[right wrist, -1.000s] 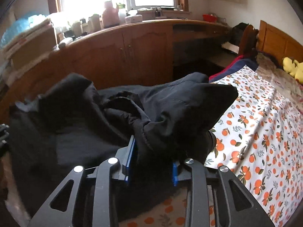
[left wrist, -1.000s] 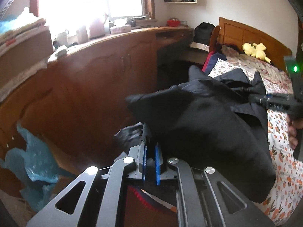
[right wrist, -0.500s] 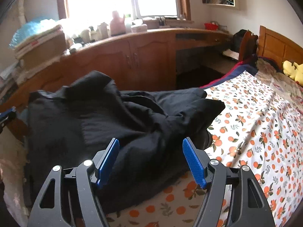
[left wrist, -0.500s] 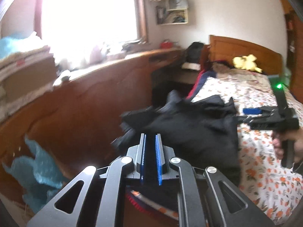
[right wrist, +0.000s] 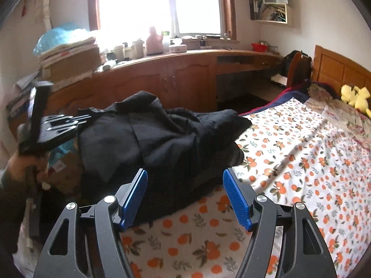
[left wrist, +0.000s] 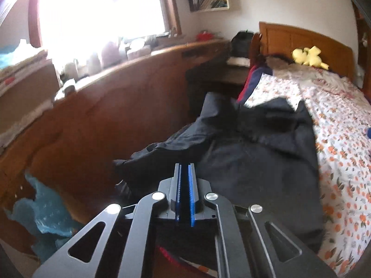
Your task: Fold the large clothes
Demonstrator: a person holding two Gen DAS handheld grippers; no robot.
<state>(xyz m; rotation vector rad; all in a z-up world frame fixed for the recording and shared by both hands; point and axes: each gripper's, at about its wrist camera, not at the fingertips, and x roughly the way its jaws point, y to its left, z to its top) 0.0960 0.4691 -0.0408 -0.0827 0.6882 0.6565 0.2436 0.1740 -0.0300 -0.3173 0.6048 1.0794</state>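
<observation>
One black garment [right wrist: 167, 139] (crumpled), two grippers

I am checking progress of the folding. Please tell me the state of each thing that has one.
Black garment: released, lying bunched and unfolded at the bed edge.
Left gripper: shut, holding nothing.
Right gripper: open, empty, facing the garment.
Wooden cabinet doors: closed.
Orange-print bedsheet: spread, slightly wrinkled.
</observation>
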